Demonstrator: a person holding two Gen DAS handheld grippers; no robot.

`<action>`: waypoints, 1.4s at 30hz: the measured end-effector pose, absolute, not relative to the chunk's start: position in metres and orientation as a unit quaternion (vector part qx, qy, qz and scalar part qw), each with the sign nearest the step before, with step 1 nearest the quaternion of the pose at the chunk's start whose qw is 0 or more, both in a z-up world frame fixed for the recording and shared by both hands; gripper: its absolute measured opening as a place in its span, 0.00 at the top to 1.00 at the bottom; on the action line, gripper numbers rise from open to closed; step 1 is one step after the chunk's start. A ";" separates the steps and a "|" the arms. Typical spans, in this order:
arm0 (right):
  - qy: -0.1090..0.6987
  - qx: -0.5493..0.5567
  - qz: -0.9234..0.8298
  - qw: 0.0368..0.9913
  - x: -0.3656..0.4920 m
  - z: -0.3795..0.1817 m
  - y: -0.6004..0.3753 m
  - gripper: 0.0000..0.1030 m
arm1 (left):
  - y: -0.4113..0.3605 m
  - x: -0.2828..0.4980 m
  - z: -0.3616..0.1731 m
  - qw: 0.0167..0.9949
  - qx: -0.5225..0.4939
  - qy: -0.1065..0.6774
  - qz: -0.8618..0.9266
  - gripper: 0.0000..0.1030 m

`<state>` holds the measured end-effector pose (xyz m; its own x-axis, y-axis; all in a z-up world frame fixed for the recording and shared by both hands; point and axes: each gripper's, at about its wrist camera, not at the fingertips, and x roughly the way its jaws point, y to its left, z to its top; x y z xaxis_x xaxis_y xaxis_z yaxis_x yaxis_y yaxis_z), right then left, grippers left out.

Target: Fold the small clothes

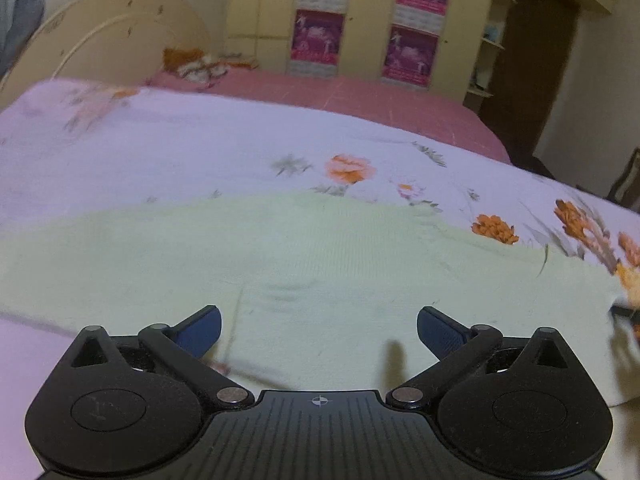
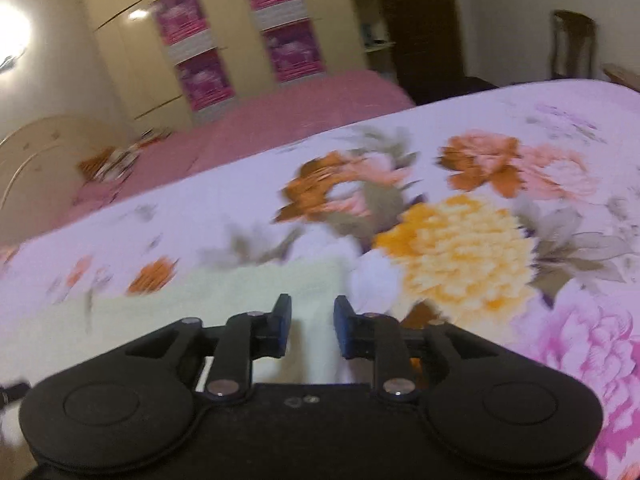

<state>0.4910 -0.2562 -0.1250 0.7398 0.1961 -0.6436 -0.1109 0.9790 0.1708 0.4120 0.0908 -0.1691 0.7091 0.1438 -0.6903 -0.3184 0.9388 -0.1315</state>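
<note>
Pale-green garment (image 1: 280, 264) on floral bedsheet (image 1: 160, 148), posters (image 1: 318, 36) illegible

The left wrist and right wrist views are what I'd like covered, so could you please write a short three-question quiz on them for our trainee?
1. True or false: the left tool stands wide open over the pale green garment.
2. Multiple choice: the garment lies on A) a wooden floor, B) a floral bedspread, C) a chair seat.
3. Fill in: in the right wrist view, the right tool has its fingers apart with a ____ gap than the left one.

Key
1. True; nothing is between its fingers.
2. B.
3. Narrower; whether it pinches any cloth cannot be told through the motion blur.
</note>
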 end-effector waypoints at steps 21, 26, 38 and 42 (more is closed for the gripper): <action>0.366 0.027 0.245 0.897 0.389 -0.109 -0.069 0.55 | 0.352 0.262 -0.198 0.834 -0.362 0.302 0.286 0.09; 0.368 0.004 0.257 0.894 0.384 -0.114 -0.019 0.54 | 0.389 0.266 -0.208 0.842 -0.381 0.278 0.263 0.18; 0.363 -0.005 0.226 0.904 0.401 -0.122 0.023 0.54 | 0.435 0.303 -0.229 0.837 -0.448 0.220 0.226 0.88; 0.364 -0.015 0.220 0.905 0.403 -0.125 0.026 0.54 | 0.428 0.307 -0.218 0.853 -0.428 0.209 0.211 0.88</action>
